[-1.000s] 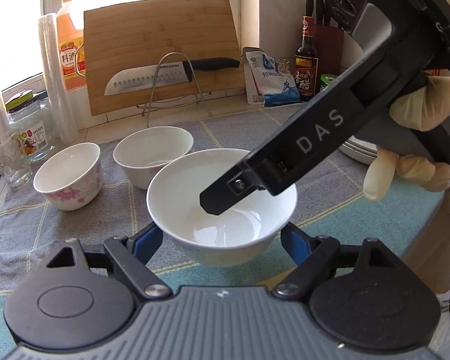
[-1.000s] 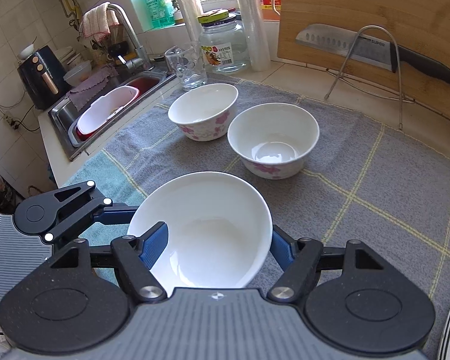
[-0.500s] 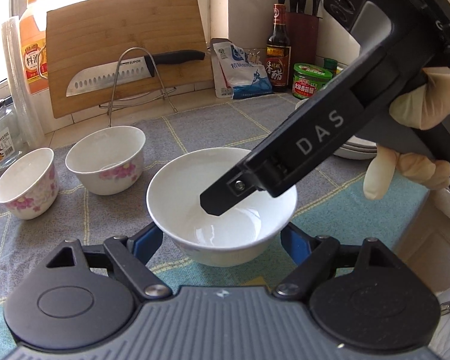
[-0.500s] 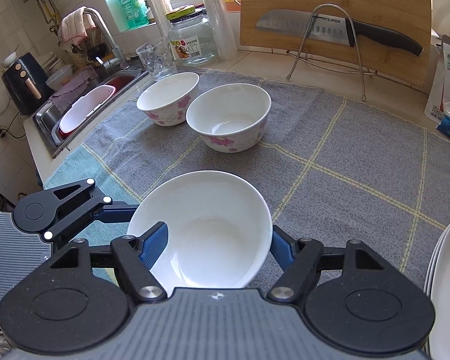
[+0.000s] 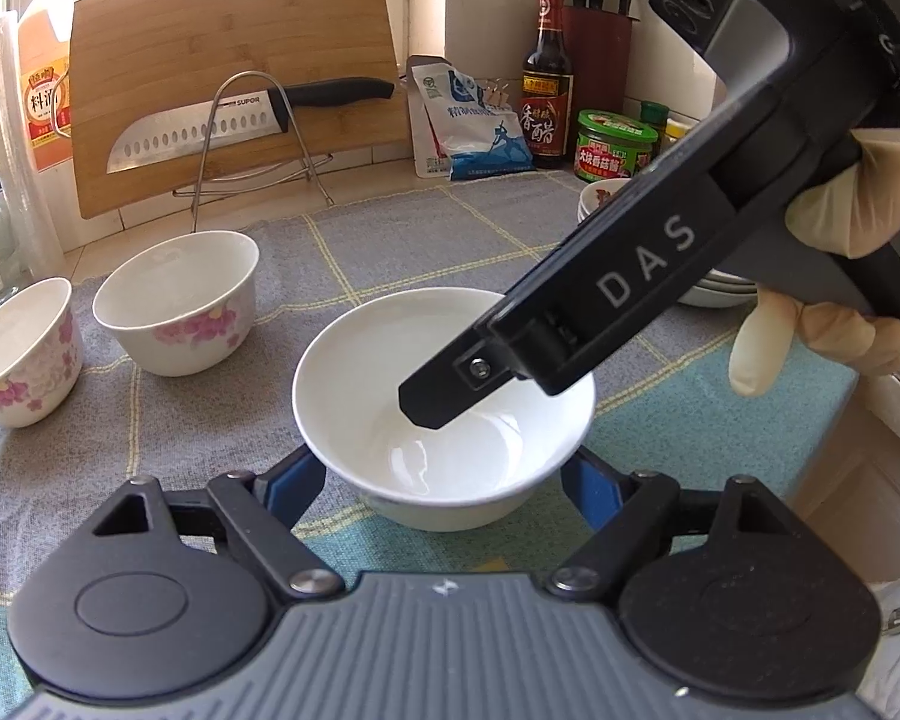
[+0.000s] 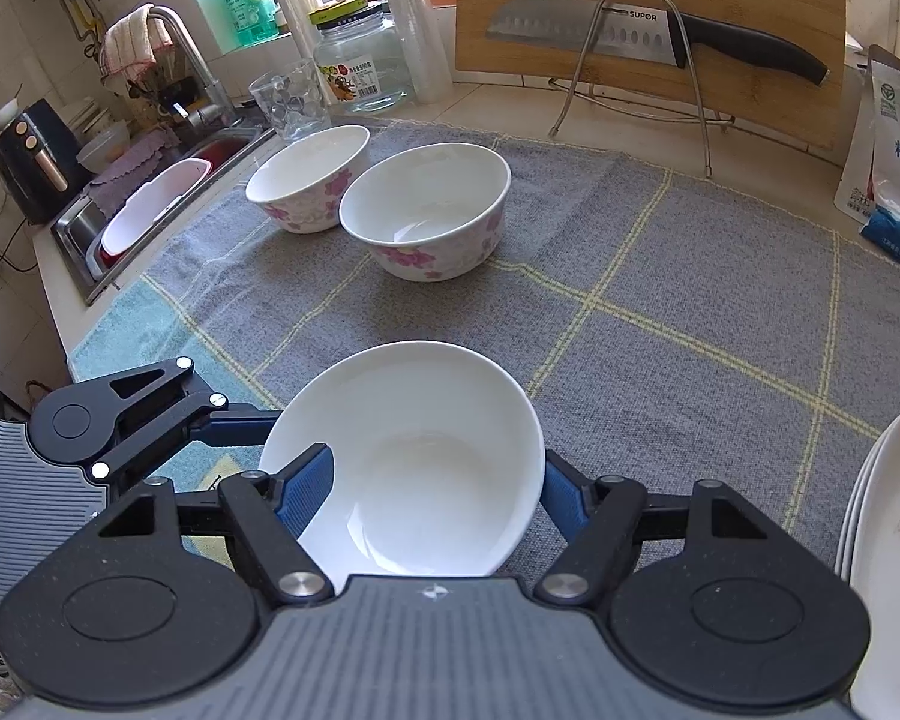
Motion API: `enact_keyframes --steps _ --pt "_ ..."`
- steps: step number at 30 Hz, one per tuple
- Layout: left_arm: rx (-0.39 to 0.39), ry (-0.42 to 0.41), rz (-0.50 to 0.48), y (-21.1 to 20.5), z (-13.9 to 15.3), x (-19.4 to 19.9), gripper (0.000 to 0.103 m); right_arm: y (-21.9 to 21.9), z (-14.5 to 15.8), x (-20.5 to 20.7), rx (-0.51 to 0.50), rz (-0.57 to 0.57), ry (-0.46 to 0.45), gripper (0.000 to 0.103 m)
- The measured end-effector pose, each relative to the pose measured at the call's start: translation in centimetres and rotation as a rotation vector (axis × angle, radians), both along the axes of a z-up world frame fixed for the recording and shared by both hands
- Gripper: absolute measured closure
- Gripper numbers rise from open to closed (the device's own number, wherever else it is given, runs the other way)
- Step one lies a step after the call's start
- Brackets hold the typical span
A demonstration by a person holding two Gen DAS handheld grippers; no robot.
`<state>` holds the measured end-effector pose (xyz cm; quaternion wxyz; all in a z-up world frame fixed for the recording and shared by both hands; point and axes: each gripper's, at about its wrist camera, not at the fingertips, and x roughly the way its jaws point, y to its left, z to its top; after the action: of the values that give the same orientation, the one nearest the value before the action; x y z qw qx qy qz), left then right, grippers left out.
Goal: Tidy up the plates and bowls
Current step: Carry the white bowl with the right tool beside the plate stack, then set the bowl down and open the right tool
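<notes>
A plain white bowl sits low over the checked cloth, and its foot looks down on it. My left gripper is shut on the bowl, one blue pad on each side of its body. My right gripper comes in from the right, held by a gloved hand. Its jaws are opening with one side of the bowl between them. Its left finger dips inside the bowl and the other stands just outside the rim. Two floral bowls stand further back.
Stacked white plates lie at the right edge of the cloth. A knife on a wire rack leans on a cutting board at the back. Bottles and jars stand at the back right. A sink lies at the far left.
Both grippers carried the white bowl to the right along the counter and slightly down. The floral bowls slid left in both views, and the plate stack came into view at the right.
</notes>
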<state>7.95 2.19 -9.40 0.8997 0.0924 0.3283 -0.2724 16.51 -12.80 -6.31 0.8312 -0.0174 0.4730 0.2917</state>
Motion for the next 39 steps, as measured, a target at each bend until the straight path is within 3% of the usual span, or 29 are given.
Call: enact_keyframes --steps 2,3,4,13,20,29,39 --pt "-0.004 -0.006 -0.001 -0.1 0.0 0.0 0.015 0.1 -0.1 0.0 0.009 0.006 0.001 0.011" --pt "-0.007 -0.009 0.0 -0.1 0.0 0.0 0.008 0.1 -0.1 -0.1 0.011 0.008 -0.001 0.0" --pt "-0.012 -0.012 0.0 0.0 0.0 -0.1 0.002 0.2 0.0 -0.2 0.013 0.011 -0.01 0.0" --pt "-0.011 -0.003 0.015 1.2 0.6 -1.3 0.002 0.3 1.2 -0.2 -0.006 0.011 -0.071 0.0" --pt "-0.011 -0.082 0.083 4.0 3.1 -1.7 0.001 1.4 3.4 0.2 -0.079 0.042 -0.191 0.0" --pt "0.012 -0.141 0.192 7.0 3.6 1.7 0.001 3.3 4.8 2.2 -0.126 0.092 -0.244 0.0" --pt "0.02 -0.134 0.269 7.5 1.8 6.8 0.001 5.1 4.4 6.0 -0.157 0.115 -0.255 0.0"
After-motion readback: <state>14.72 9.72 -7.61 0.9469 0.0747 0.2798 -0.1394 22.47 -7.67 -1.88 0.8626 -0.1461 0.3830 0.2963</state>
